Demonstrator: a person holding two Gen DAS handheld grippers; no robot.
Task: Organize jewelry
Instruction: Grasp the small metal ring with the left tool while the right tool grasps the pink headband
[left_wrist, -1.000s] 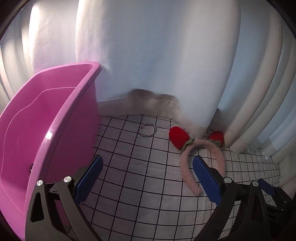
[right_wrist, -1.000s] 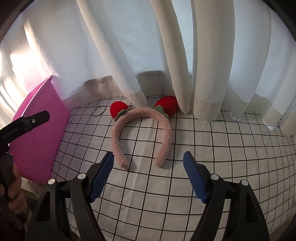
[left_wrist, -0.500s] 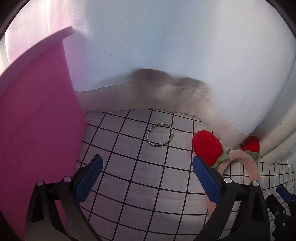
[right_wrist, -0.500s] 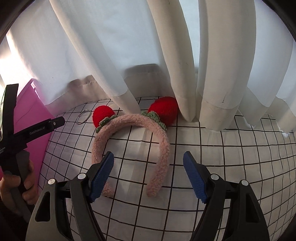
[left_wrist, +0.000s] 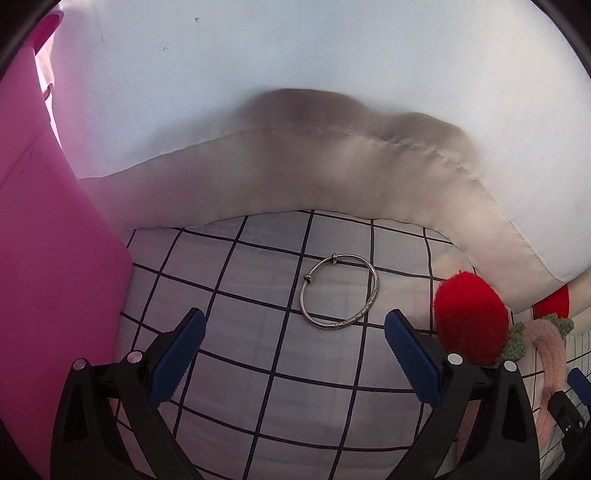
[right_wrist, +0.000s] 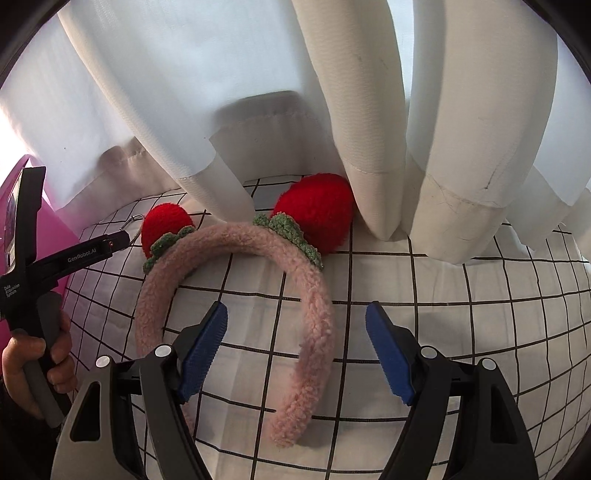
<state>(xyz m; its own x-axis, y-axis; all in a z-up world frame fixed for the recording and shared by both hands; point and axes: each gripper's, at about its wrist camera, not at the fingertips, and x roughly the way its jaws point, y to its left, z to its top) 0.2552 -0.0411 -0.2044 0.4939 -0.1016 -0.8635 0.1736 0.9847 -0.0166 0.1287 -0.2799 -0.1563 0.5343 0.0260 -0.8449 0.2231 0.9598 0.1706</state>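
on the white surface (left_wrist: 332, 376) with its black grid lines, a thin silver bangle (left_wrist: 340, 291) lies flat, a plain metal ring with two small beads on its upper-left arc and a faintly textured lower edge. it sits just ahead of the left gripper (left_wrist: 295, 325), whose blue ribbed pads are spread wide with nothing between them, the bangle lying beyond the tips and a little toward the right one. a pink bin (left_wrist: 48, 258) stands at the left, and the hem of a white curtain (left_wrist: 332, 166) drapes onto the surface right behind the bangle. to the bangle's right lies a fuzzy pink headband (right_wrist: 314, 321), an open arch with two red pompoms (right_wrist: 314, 210) at its top, each with a green knitted collar at its base; the right pompom touches a curtain fold. in the right wrist view the right gripper (right_wrist: 295, 325) hovers over the headband's right leg with its pads held wide apart, the leg lying in the gap between them and neither pad touching it. a hand (right_wrist: 33, 362) at the left edge of that view grasps the grey handle of the left gripper.
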